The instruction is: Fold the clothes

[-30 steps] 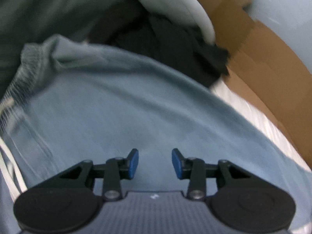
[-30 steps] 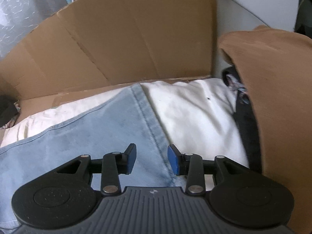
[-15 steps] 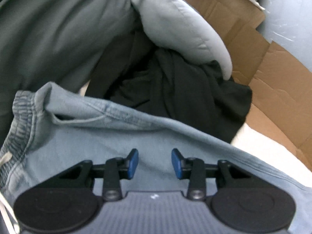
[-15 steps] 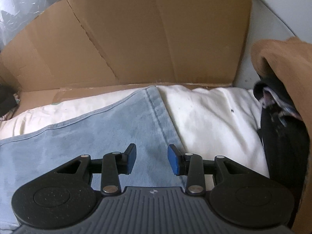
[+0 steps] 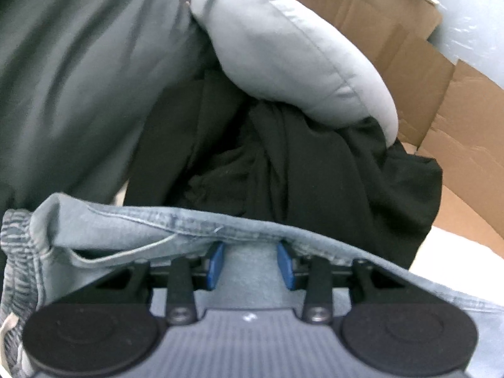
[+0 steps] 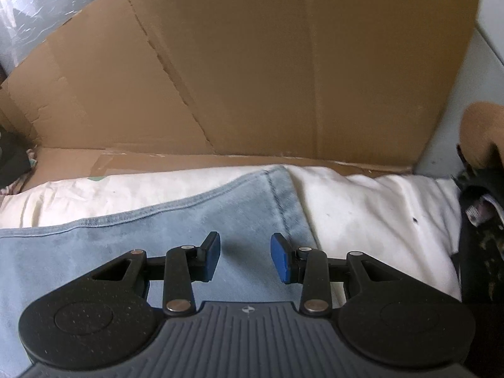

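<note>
In the left wrist view, a black cloth (image 5: 330, 170) lies in a crumpled heap just past the jeans. A puffy pale grey cushion (image 5: 293, 53) rests on top of it. A big dark green cloth (image 5: 69, 72) fills the left side. Brown cardboard (image 5: 441, 100) stands behind on the right. The blue jeans (image 5: 132, 230) lie close to the camera. Their stitched edge folds up over the tips of the left gripper (image 5: 251, 264), so the tips are partly hidden. Its two blue pads (image 5: 215, 264) stand apart with soft blue cloth between them. The stretchy waistband (image 5: 15, 252) bunches at the left edge of the view.

In the right wrist view, a tall wall of brown cardboard (image 6: 283, 63) stands at the back, creased and torn in places. A white sheet (image 6: 371, 208) covers the surface under the jeans and looks a bit dirty. At the right edge there is a brown cloth (image 6: 482, 135) and some dark patterned cloth (image 6: 478, 236) under it. The jeans (image 6: 94, 245) lie flat on the white sheet, reaching toward its far edge. Their hem has neat stitching. The right gripper (image 6: 245, 258) hangs over the jeans near their right edge with its blue pads (image 6: 282, 261) wide apart, holding nothing.
</note>
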### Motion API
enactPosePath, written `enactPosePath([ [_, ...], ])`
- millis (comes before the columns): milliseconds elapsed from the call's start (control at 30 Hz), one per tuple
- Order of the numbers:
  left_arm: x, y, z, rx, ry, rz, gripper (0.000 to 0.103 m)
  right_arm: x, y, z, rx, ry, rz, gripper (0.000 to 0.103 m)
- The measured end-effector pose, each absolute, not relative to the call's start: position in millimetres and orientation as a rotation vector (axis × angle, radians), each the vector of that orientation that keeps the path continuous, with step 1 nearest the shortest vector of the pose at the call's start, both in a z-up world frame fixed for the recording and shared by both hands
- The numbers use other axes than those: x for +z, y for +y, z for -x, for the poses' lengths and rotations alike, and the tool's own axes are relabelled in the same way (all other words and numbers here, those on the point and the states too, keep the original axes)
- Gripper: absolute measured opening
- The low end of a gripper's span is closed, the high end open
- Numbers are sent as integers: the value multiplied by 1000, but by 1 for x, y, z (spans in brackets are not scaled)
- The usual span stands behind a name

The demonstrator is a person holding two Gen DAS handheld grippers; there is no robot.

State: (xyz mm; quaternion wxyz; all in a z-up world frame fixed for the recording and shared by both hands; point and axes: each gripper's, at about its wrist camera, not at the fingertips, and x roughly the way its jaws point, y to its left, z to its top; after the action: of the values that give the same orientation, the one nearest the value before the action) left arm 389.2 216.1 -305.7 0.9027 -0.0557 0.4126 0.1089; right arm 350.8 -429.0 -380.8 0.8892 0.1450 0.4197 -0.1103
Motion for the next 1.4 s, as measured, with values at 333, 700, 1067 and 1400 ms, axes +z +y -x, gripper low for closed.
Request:
enactPosePath([
  [333,-310,218,-424,229,919,102,42,-401,-421,-379,-209,874,-234,46],
  [700,-283,171,-396,173,934,44,36,-401,-418,-407,-233,882,-190,50],
  [1067,-295,51,-361,-162,1023,3,37,-373,-317,-384,28,877,-164,50],
  [1400,-330,-43,-355,-381,1119,-110,37,-402,-243,-394,112,993,-38,49],
])
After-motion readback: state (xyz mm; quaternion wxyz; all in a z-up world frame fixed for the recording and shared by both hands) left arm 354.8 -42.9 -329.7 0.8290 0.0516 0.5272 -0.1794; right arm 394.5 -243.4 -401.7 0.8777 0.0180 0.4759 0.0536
